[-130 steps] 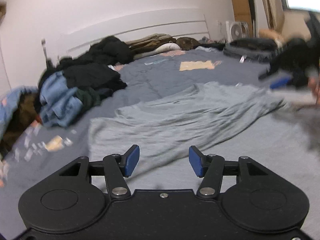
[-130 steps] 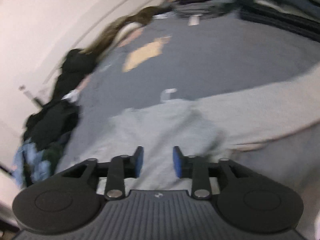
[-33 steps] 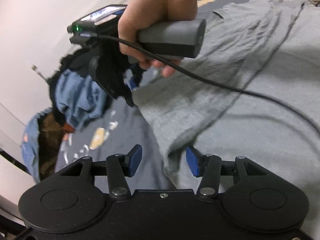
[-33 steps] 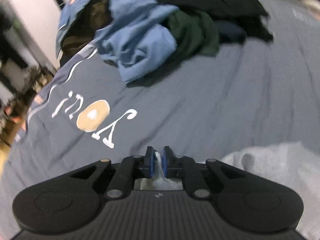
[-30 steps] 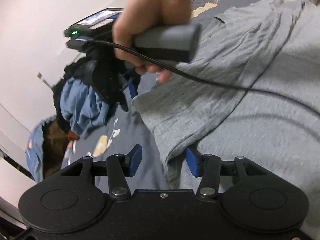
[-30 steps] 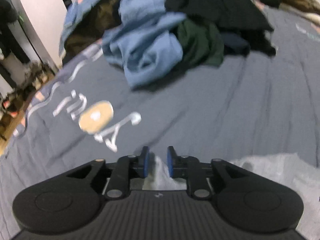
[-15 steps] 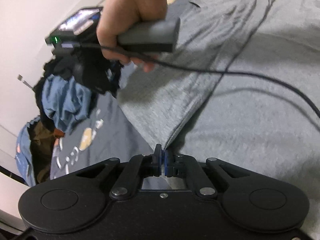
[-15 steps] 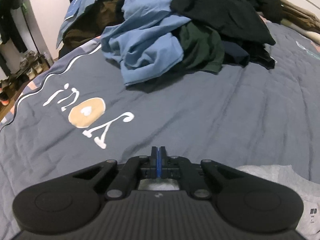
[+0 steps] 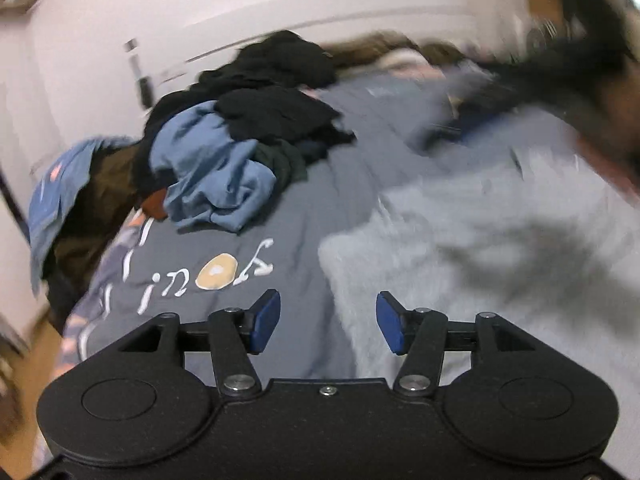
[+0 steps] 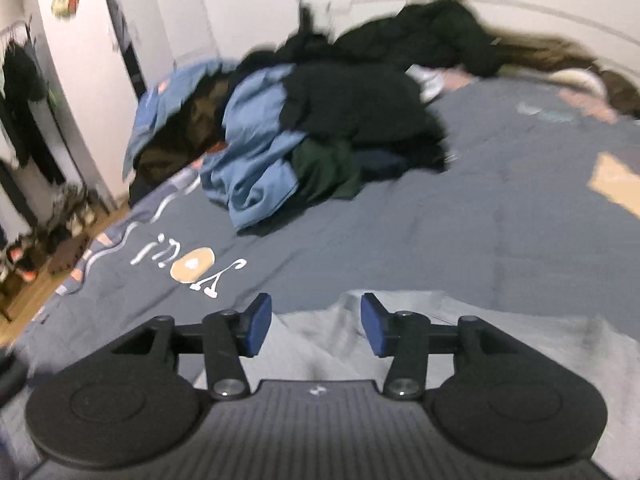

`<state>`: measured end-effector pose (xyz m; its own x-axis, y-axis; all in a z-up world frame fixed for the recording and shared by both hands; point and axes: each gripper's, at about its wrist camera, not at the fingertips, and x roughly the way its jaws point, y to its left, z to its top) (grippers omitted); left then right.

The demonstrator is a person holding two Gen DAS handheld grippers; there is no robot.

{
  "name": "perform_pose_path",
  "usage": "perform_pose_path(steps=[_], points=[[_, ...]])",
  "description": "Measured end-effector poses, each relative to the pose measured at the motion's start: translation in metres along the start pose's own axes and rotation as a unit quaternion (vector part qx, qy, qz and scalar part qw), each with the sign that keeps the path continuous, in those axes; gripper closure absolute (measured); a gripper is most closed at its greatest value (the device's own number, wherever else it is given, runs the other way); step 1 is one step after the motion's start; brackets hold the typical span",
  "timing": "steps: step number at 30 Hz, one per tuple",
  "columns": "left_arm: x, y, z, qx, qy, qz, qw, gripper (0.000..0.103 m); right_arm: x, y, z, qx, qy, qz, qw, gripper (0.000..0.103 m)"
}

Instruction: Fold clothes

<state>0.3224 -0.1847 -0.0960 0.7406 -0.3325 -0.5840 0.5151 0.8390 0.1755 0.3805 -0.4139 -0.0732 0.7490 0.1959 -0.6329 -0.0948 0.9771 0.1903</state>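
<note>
Half a second ago both pairs of jaws were pinched on the edge of the grey shirt; they have just been opening, and each now stands released with nothing pressed between the pads. Both views have also swung up from the cloth toward the heap of unfolded clothes (image 9: pixel 240 152) at the bed's far left side.

With the left hand-held gripper (image 9: pixel 327 322) and the right hand-held gripper (image 10: pixel 315 324) both free, the step in hand looks like letting go after laying over a fold of the grey shirt (image 9: pixel 500 240). To do it well, I would lift clear without dragging the hem, then check that the folded edge lies flat before taking the next hold.

That shirt lies on the blue-grey bed cover (image 10: pixel 460 232), toward the near edge of the bed. In the left wrist view it spreads under and to the right of the jaws, its left edge running below the gap. In the right wrist view its rumpled edge sits just under the open jaws.
</note>
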Motion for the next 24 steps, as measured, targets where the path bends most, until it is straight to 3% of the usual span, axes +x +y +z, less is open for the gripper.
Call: perform_pose_path(steps=[5,13,20,22,24], points=[[-0.004,-0.007,0.014,-0.07,-0.009,-0.026,0.9972,0.049,-0.1,-0.031,-0.047,0.058,-0.063,-0.056,0.995,0.04],[-0.008,-0.038,0.023,-0.12,-0.002,-0.069,0.9904,0.049,-0.193,-0.073,-0.132,0.145,-0.11,-0.14,0.973,0.031],[-0.015,-0.071,0.026,-0.111,-0.009,-0.094,0.9893,0.048,-0.251,-0.15,-0.201,0.251,-0.138,-0.244,0.926,0.03],[-0.017,-0.083,0.026,-0.107,-0.01,-0.103,0.9889,0.048,-0.274,-0.184,-0.222,0.279,-0.152,-0.275,0.907,0.03],[-0.019,-0.095,0.026,-0.102,-0.009,-0.111,0.9885,0.047,-0.303,-0.216,-0.244,0.309,-0.173,-0.317,0.88,0.03]])
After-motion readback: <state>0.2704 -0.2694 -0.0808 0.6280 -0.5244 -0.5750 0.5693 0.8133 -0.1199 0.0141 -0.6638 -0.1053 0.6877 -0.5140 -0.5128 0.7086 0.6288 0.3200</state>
